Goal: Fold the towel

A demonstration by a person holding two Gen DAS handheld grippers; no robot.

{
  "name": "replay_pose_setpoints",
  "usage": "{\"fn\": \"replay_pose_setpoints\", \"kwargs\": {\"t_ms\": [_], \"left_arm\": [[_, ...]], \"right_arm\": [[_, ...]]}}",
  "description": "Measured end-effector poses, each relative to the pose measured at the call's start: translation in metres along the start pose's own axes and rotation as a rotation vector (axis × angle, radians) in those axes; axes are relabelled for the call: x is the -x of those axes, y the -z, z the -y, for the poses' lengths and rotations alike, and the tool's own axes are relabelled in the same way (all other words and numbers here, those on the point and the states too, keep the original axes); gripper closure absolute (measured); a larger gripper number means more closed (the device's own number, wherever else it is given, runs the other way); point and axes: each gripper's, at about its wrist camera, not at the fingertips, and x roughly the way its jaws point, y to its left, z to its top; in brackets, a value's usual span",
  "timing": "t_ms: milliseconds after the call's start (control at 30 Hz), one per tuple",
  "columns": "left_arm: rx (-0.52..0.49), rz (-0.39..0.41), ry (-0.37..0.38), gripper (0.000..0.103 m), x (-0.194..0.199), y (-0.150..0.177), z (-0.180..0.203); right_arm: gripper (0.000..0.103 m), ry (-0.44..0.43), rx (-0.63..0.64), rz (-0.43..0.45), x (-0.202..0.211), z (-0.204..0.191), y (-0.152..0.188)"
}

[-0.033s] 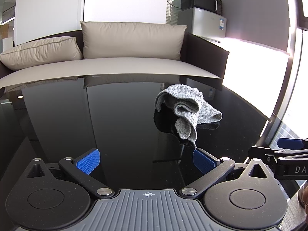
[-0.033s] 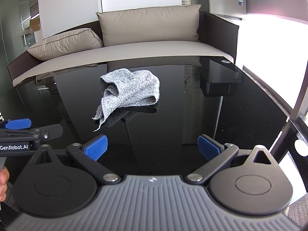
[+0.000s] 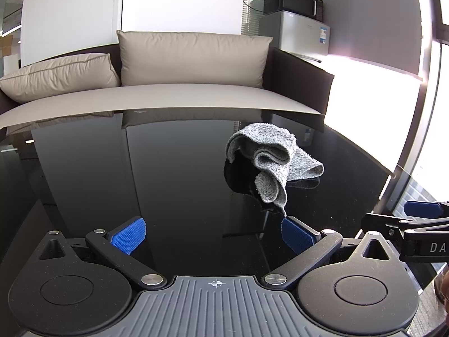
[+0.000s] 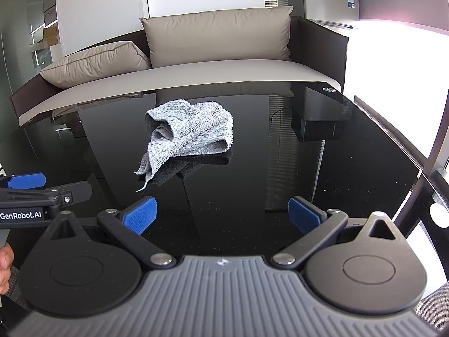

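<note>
A crumpled grey towel (image 3: 266,140) lies in a loose heap on the glossy black table (image 3: 168,182), ahead and to the right of my left gripper (image 3: 213,234). That gripper is open, with nothing between its blue pads; the towel's hanging corner ends just beyond the right pad. In the right wrist view the towel (image 4: 196,129) lies ahead and to the left of my right gripper (image 4: 222,214), which is open and holds nothing. Each gripper shows at the edge of the other's view: a finger of the right one (image 3: 387,223), a finger of the left one (image 4: 70,192).
A black box (image 4: 317,112) stands on the table (image 4: 350,168) at the far right. Behind the table is a sofa (image 3: 182,95) with beige cushions, and a small fridge (image 3: 303,33) with a microwave on top. A hand (image 4: 4,264) shows at the left edge.
</note>
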Motion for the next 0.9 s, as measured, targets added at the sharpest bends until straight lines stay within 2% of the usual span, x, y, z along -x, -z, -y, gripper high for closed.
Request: {"fn": "replay_pose_setpoints", "kwargs": {"t_ms": [900], "left_arm": [[0.002, -0.003, 0.006, 0.001, 0.0009, -0.0002, 0.0]], "right_arm": [[0.001, 0.012, 0.014, 0.007, -0.0063, -0.0027, 0.0058]]}}
